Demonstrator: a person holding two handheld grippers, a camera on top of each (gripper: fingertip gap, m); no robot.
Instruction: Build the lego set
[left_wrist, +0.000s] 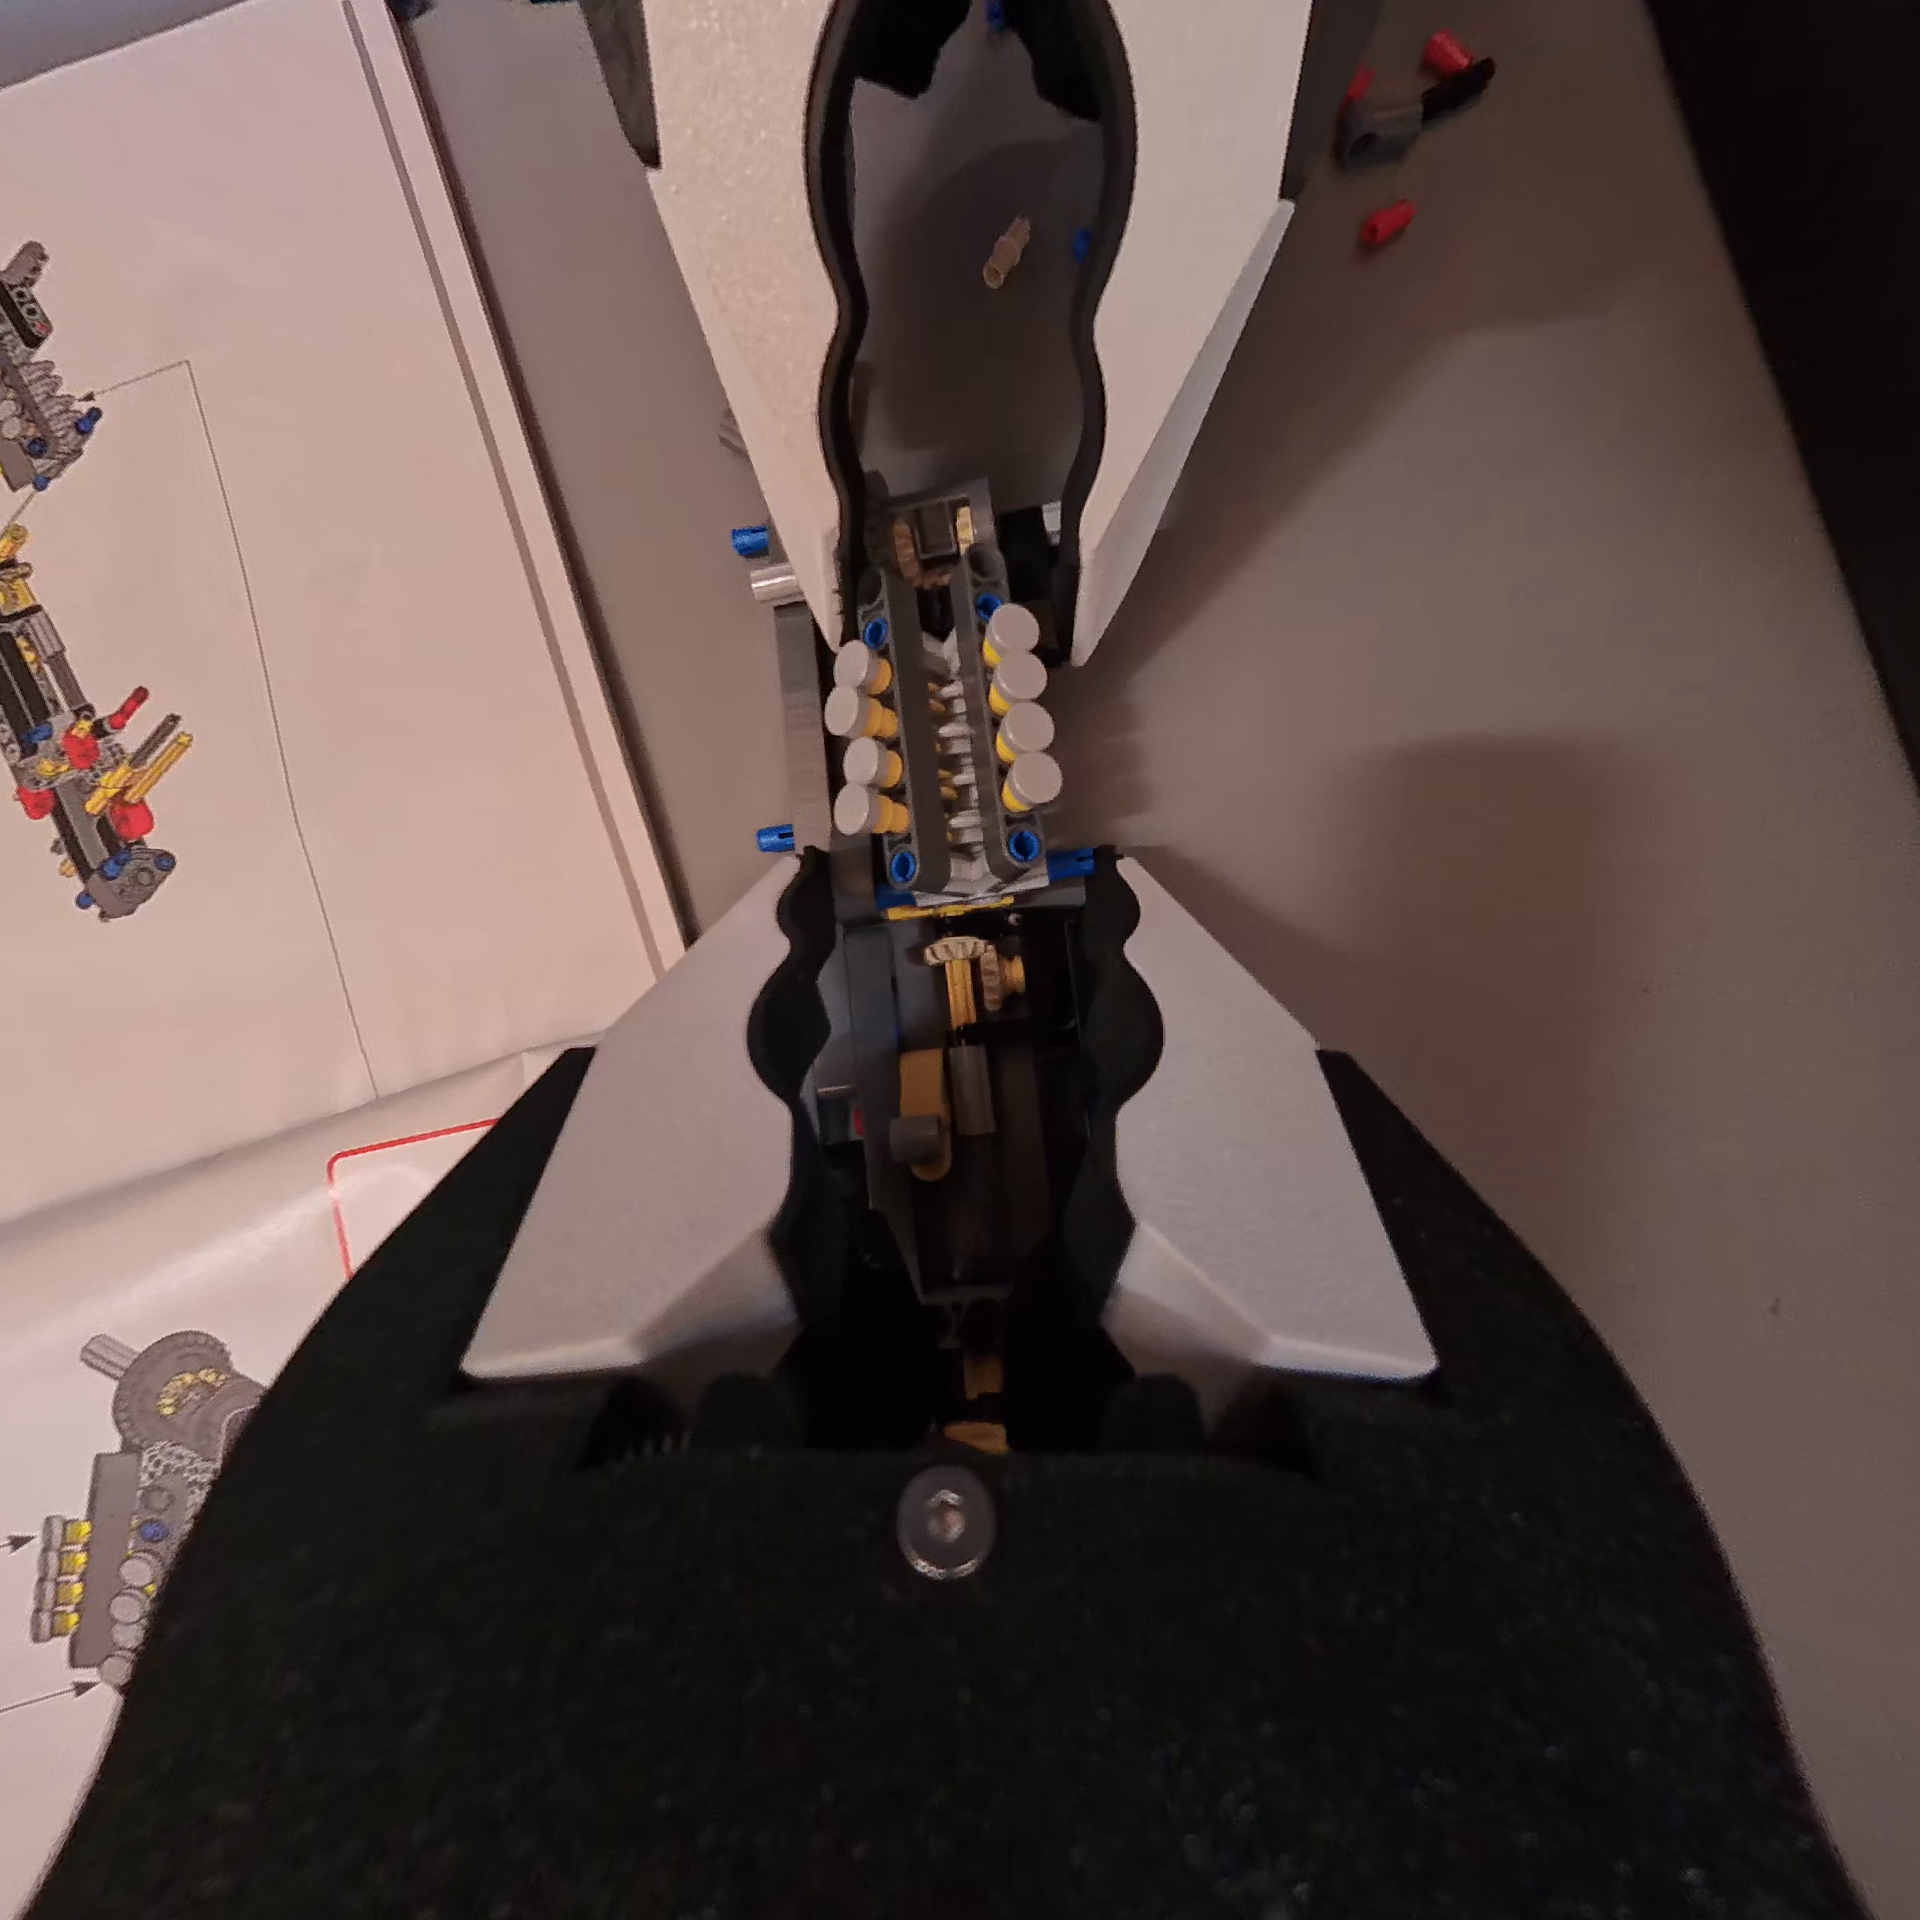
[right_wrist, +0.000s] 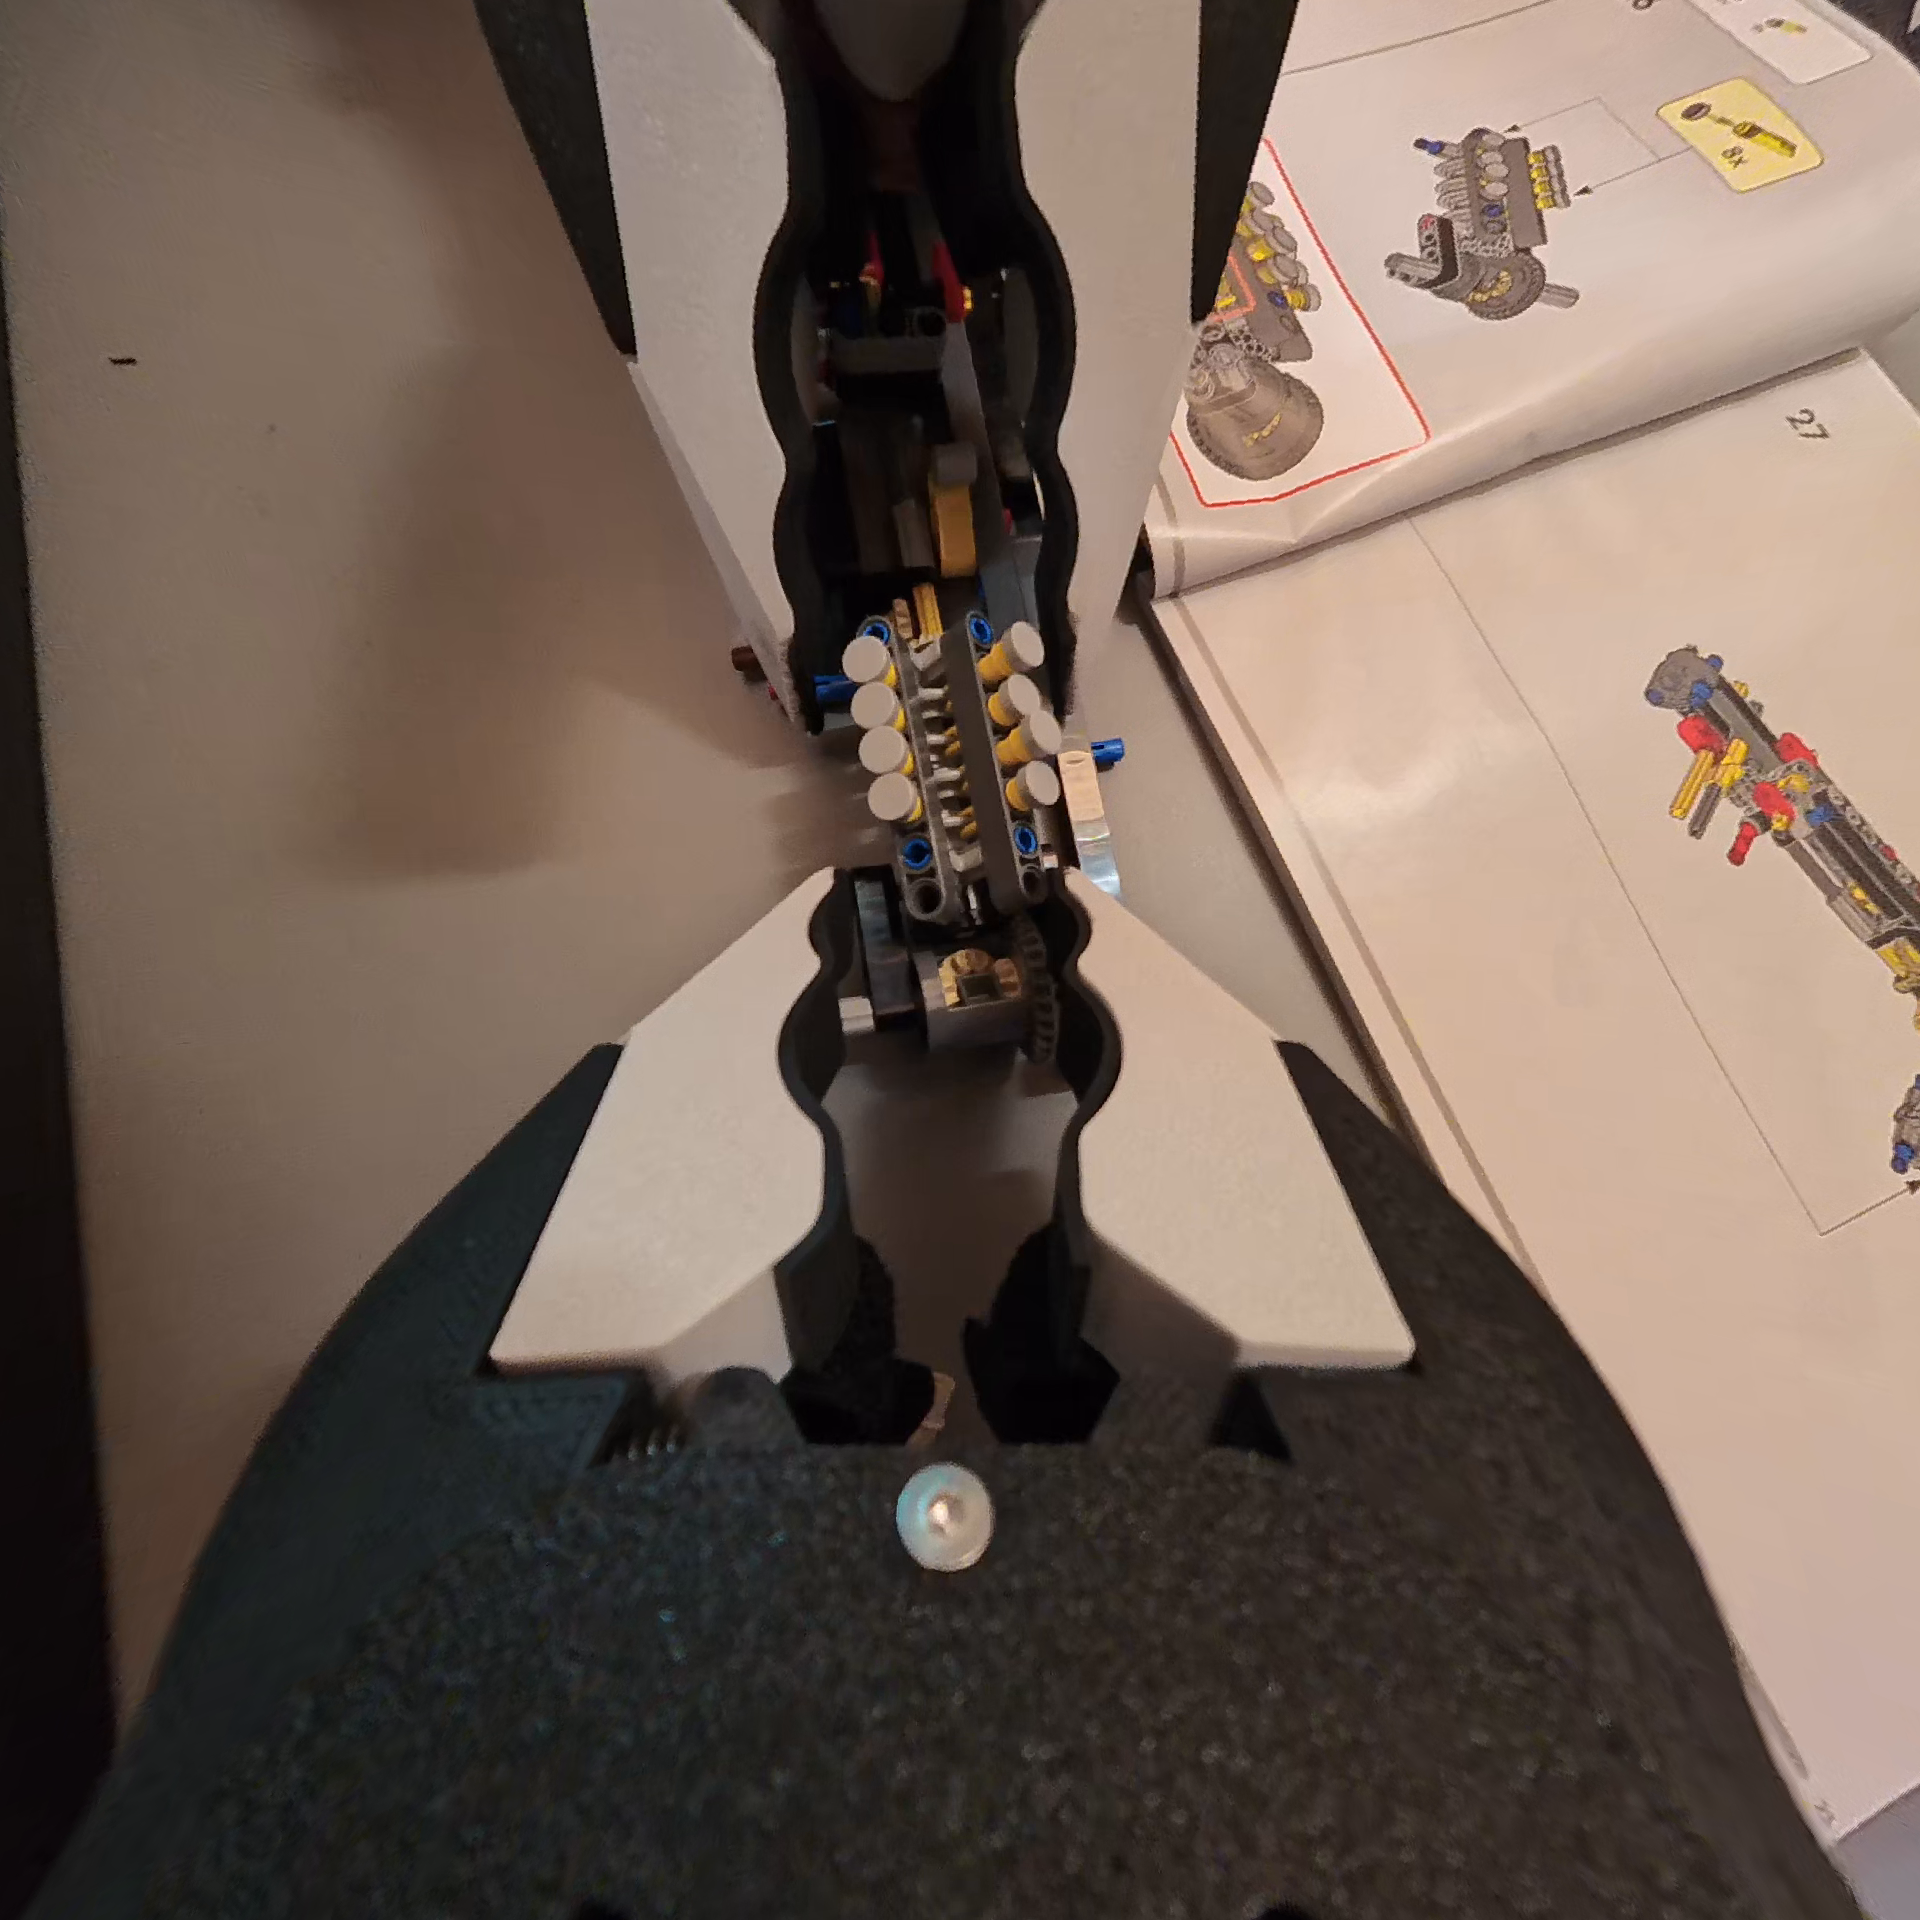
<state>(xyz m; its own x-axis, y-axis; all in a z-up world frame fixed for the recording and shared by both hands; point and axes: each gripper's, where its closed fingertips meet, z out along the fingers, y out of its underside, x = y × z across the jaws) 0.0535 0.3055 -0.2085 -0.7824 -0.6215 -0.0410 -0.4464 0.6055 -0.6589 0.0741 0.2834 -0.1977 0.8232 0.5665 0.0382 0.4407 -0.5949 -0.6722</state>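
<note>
A lego assembly is held in the air between my two grippers, which face each other. Its middle is a grey engine block (left_wrist: 940, 727) with two rows of grey-capped yellow pistons; it also shows in the right wrist view (right_wrist: 951, 758). My left gripper (left_wrist: 956, 873) is shut on the dark chassis end with yellow parts and tan gears (left_wrist: 966, 997). My right gripper (right_wrist: 951, 894) is shut on the opposite end, around a grey gear housing (right_wrist: 966, 1003). Each gripper also shows from the far side: the right gripper (left_wrist: 951, 613) and the left gripper (right_wrist: 940, 675).
An open instruction booklet (left_wrist: 260, 623) lies on the beige table beside the grippers; it also shows in the right wrist view (right_wrist: 1558, 831). Loose red, grey and black pins (left_wrist: 1403, 104) and a red pin (left_wrist: 1387, 221) lie farther off. A tan pin (left_wrist: 1006, 252) lies under the right gripper. Between my right fingertips and the tan pin (left_wrist: 1006, 252) there is roughly 10 cm.
</note>
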